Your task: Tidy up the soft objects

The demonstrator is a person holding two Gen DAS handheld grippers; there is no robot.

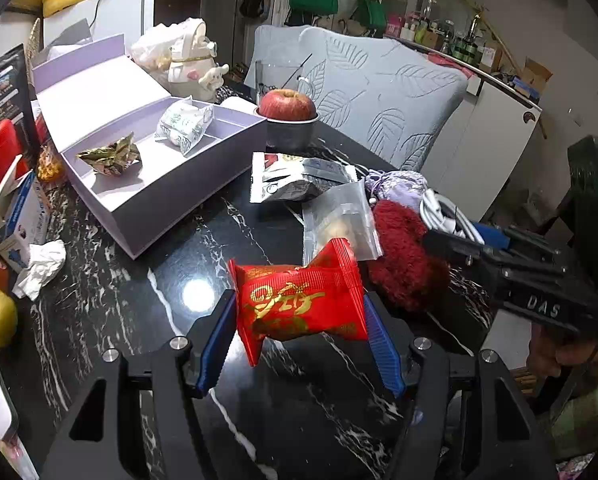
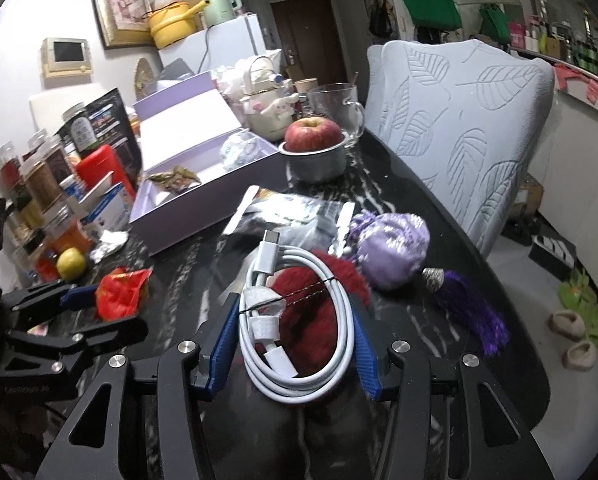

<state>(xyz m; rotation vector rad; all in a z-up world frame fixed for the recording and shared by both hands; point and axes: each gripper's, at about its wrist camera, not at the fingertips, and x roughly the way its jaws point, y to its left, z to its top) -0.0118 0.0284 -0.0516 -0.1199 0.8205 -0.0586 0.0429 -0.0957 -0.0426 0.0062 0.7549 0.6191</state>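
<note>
Gripping a red foil packet with gold lettering between its blue ribbed fingers, the left gripper holds it above the black marbled table. Far left lies an open lilac compartment box; to the right a fuzzy dark-red pompom.

In the right wrist view, the right gripper clamps a coiled white charging cable over the pompom. A lilac satin pouch with purple tassel lies just beyond, to the right.
</note>
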